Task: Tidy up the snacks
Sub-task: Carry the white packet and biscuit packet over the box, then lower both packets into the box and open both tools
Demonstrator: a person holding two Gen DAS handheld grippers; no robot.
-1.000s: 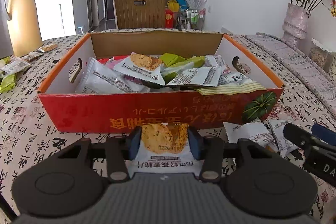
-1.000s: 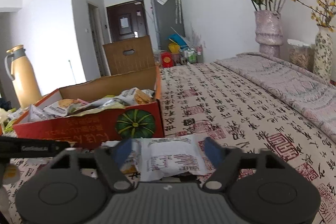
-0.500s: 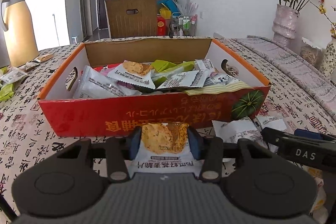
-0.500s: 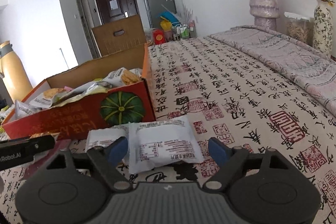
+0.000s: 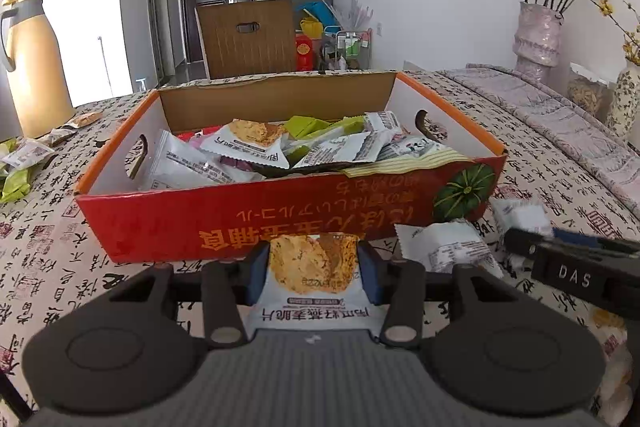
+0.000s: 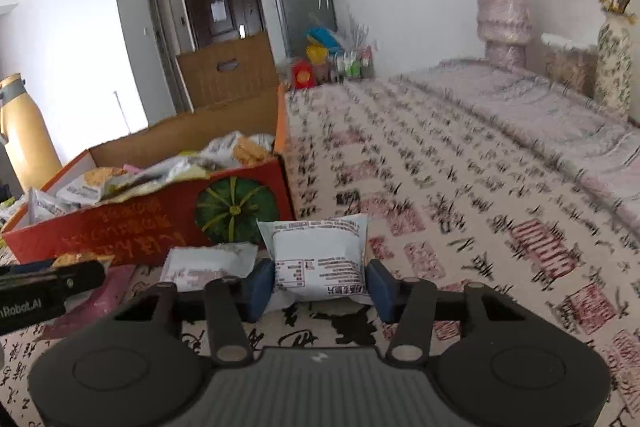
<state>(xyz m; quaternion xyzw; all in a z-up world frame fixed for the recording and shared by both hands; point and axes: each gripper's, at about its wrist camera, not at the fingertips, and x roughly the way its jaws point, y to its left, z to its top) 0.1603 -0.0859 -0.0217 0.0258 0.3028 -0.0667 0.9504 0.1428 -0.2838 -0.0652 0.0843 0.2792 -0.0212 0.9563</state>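
White packet (image 6: pixel 320 259) pinched between right gripper (image 6: pixel 318 289) fingers (image 6: pixel 259 287).

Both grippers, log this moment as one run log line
left gripper: shut on cracker packet | right gripper: jaws just closed on white packet | red box: part filled

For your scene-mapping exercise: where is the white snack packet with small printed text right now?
In the right wrist view, the white snack packet sits between the right gripper's blue pads, beside the red cardboard box's pumpkin-printed corner.
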